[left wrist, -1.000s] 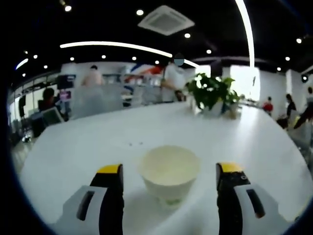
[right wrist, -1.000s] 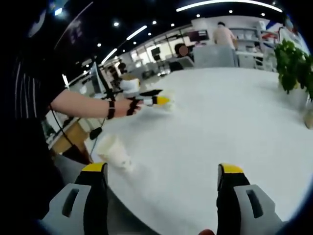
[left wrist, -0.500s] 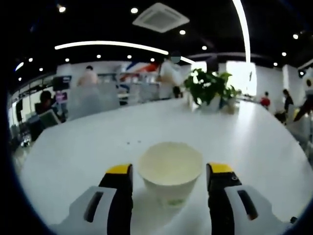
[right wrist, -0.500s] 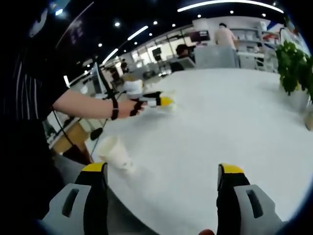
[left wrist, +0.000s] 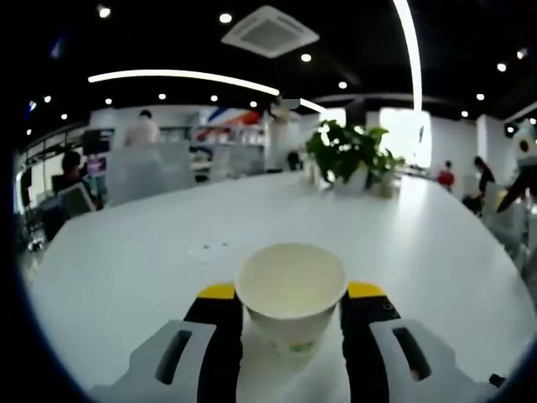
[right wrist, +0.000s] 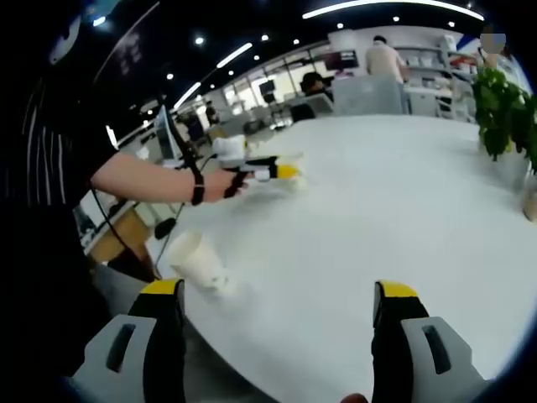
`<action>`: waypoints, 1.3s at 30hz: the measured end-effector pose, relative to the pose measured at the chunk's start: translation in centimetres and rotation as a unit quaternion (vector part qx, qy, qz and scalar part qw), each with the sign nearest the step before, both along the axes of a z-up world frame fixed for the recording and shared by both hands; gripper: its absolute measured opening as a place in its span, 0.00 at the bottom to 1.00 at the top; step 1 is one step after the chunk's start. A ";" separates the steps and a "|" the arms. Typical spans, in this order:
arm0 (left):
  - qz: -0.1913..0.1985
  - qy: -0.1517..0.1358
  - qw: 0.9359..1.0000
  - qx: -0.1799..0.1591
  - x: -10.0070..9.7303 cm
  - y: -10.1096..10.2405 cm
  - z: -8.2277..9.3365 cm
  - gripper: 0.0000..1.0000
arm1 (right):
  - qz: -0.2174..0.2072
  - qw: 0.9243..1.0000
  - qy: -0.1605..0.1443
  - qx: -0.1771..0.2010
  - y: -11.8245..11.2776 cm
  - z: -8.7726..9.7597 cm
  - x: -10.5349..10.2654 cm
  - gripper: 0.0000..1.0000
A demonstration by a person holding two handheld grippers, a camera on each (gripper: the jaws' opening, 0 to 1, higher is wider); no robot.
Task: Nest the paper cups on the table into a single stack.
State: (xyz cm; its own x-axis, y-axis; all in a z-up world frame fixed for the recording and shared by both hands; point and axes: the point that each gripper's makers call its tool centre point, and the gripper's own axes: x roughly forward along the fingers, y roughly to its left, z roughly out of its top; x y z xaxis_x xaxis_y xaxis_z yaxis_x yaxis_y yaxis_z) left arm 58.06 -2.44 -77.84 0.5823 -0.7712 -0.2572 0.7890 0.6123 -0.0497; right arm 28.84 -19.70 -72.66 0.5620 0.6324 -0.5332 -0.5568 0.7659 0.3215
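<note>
The left gripper (left wrist: 292, 300) has been narrowing since a second ago and is now pinching the upright paper cup (left wrist: 291, 290) standing on the white worktop (left wrist: 126, 252), while the right gripper (right wrist: 277, 306) is hanging wide apart beside a second cup (right wrist: 197, 263) near the worktop's edge.

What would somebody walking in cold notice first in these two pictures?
First, the open-topped paper cup standing upright on the white table, right between the left gripper's yellow-tipped jaws, which sit close against its sides. Next, in the right gripper view, a second paper cup near the table's edge, ahead of the wide-open right gripper. Far back stands a leafy potted plant.
</note>
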 end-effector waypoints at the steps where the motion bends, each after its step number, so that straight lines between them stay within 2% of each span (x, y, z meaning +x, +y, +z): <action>1: 0.000 0.001 1.000 -0.002 0.0 0.0 0.1 0.43 | 0.001 1.000 0.000 -0.001 0.0 0.0 0.0 0.91; 10: 0.005 0.001 1.000 -0.012 -0.2 0.5 1.1 0.44 | -0.002 1.000 -0.006 0.003 0.2 0.2 0.1 0.91; 19: 0.014 -0.015 1.000 -0.013 -0.7 1.4 3.3 0.44 | -0.001 1.000 -0.027 0.006 0.6 1.5 -0.1 0.91; 30: 0.013 -0.023 1.000 -0.004 -3.4 2.6 6.2 0.43 | -0.005 0.999 -0.049 0.020 2.1 2.4 -0.8 0.90; 36: 0.013 -0.029 0.999 -0.008 -5.1 2.8 8.4 0.43 | -0.012 0.997 -0.062 0.033 2.7 3.0 -0.7 0.90; 39: 0.011 -0.023 0.999 -0.025 -6.1 2.8 9.6 0.43 | -0.013 0.997 -0.069 0.036 2.9 3.4 -0.8 0.90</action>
State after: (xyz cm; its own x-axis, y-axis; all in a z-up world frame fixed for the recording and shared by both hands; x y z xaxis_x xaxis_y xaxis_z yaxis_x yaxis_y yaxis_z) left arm 51.93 0.31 -68.22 0.6101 -0.7691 -0.1904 0.7773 0.6276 -0.0443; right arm 28.03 -16.81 -69.23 0.6434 0.6509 -0.4029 -0.5803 0.7580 0.2977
